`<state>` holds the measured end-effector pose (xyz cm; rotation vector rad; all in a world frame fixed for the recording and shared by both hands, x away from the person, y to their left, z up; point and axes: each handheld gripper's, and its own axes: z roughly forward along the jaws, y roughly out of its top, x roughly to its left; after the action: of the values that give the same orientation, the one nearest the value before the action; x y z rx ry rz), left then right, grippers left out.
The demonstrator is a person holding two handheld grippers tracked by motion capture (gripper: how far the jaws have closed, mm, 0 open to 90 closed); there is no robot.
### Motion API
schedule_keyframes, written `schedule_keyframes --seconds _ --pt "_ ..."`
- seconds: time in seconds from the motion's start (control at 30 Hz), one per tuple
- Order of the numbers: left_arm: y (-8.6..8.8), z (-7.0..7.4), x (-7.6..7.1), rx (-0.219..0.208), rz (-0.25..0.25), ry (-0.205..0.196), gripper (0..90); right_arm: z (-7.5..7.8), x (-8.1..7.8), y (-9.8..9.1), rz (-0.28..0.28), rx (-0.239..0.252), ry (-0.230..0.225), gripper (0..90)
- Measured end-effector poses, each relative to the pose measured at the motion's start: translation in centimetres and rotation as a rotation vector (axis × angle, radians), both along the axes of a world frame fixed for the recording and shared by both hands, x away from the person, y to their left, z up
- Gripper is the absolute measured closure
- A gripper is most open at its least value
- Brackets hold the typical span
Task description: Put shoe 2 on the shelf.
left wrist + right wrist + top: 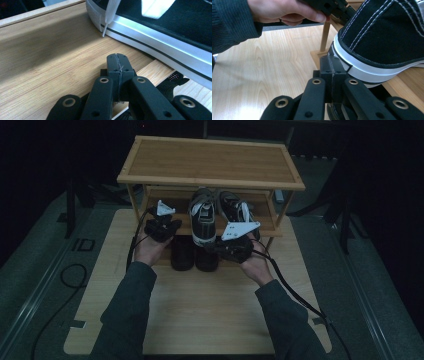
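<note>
On the middle shelf (175, 202) of the bamboo shoe rack (210, 162), two black-and-white sneakers sit side by side. The left sneaker (202, 220) overhangs the shelf's front edge, heel toward the person; the right sneaker (232, 207) sits further back. Judged from this, the left one is only partly seated and wants pushing in.

Right gripper (333, 65): jaws clenched, nothing between them, tip touching the white rubber heel of the left sneaker (374, 67). Looks like a nudging contact, not a grasp.

Left gripper (117, 65): jaws pressed together, empty, hovering over the bare shelf board (50, 55) just beside the sneaker's white sole (160, 42); a lace end (110, 12) hangs near.

Below, a pair of dark shoes (192, 252) rests at table level, under the rack's front edge. The top shelf is bare. Likely remaining: slide the overhanging sneaker level with its mate.
</note>
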<state>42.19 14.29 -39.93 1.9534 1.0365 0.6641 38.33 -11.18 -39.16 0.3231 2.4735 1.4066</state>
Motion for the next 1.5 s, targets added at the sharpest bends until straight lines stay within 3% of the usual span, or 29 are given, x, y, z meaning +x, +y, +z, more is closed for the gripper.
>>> schedule_keyframes --seconds 0.17,0.33,0.57,0.7,0.8,0.93,1.07,1.17,1.23,1.5 --pt "0.0 0.0 0.0 -0.006 0.001 0.001 90.0 0.1 0.3 0.0 -0.015 0.020 -0.004 90.0" --pt "0.0 0.0 0.0 -0.007 0.004 -0.001 90.0 0.6 0.4 0.0 -0.086 0.033 -0.058 90.0" --pt "0.1 0.0 0.0 -0.004 0.001 -0.001 90.0 0.5 0.3 0.7 -0.084 0.005 -0.064 90.0" --pt "0.0 -0.1 0.0 -0.011 0.000 -0.003 90.0 -0.6 0.2 1.3 -0.081 -0.057 -0.064 90.0" --pt "0.0 -0.1 0.0 -0.014 0.003 -0.003 90.0 -0.8 0.4 1.2 -0.095 -0.030 -0.053 90.0" --pt "0.1 -0.1 0.0 -0.017 0.002 -0.005 90.0 -0.6 0.4 1.3 -0.105 -0.037 -0.078 90.0" --pt "0.1 0.0 0.0 -0.007 0.000 -0.002 90.0 -0.4 0.4 1.4 -0.121 -0.003 -0.084 90.0" --pt "0.1 -0.1 0.0 -0.012 -0.002 -0.005 90.0 -0.5 0.9 1.5 -0.176 -0.012 -0.088 90.0" --pt "0.1 -0.1 0.0 -0.017 -0.002 -0.005 90.0 -0.8 1.1 1.7 -0.202 -0.044 -0.105 90.0" --pt "0.1 -0.1 0.0 -0.016 0.003 -0.004 90.0 -1.0 1.4 2.3 -0.186 -0.021 -0.067 90.0"
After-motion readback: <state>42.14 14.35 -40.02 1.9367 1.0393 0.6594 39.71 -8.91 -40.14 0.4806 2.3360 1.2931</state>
